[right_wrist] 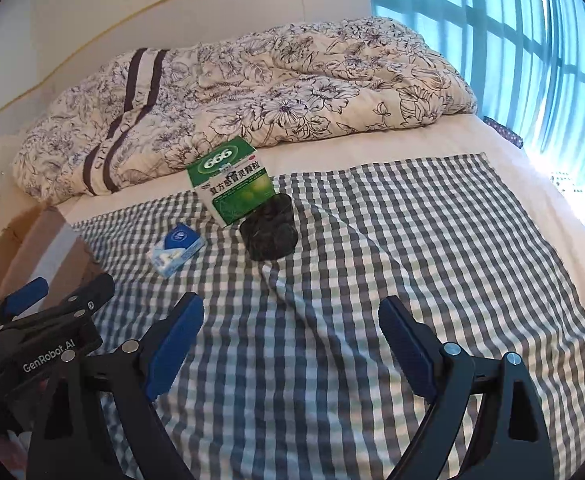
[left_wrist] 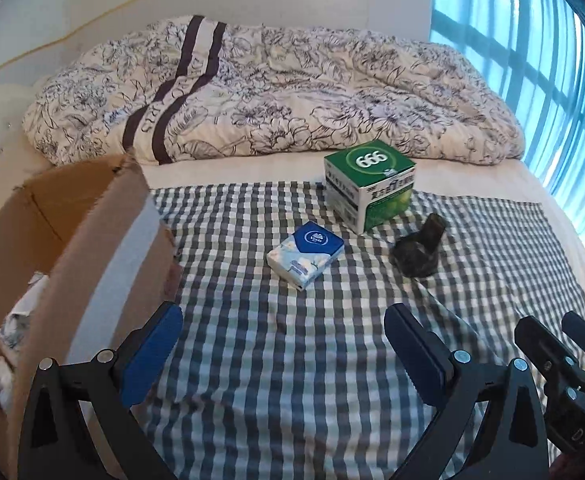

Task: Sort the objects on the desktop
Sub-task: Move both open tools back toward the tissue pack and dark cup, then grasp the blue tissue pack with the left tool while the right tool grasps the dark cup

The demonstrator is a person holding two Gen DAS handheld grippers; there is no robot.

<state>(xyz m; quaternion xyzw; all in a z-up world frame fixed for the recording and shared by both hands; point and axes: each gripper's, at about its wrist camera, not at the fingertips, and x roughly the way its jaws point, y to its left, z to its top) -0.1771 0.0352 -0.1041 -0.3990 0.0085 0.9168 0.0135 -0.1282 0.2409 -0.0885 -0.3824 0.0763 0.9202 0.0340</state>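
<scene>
Hovering low over the checked cloth (left_wrist: 292, 360), I held both tongs spread wide and empty: my left gripper (left_wrist: 280, 344) had nothing between its blue pads, and my right gripper (right_wrist: 292, 336) likewise gaped over bare fabric.

Three things were left out on the cloth ahead of my fingers, so I judged the sorting unfinished. The blue-and-white tissue pack (left_wrist: 305, 254) lay closest, straight ahead of my left tongs and a little beyond their tips. Farther on and to the right stood the green medicine box (left_wrist: 368, 188), upright on the far edge of the cloth, just short of the rumpled floral quilt (left_wrist: 272, 92). Near it, toward my right tongs, sat a dark container (left_wrist: 416, 250); from the right wrist it looked like a clear dark tub (right_wrist: 268, 232) touching or almost touching the box front, though I could not tell what it held.

To the left of my left tongs stood an open cardboard box (left_wrist: 72, 216), its near wall just beside my left finger. Some white and pale crumpled things (left_wrist: 16, 320) showed inside it, so part of the job seemed done, though I could not tell what they were.

What remained, as I reckoned it, was those three pieces, the tissue pack being the handiest for my left tongs.
</scene>
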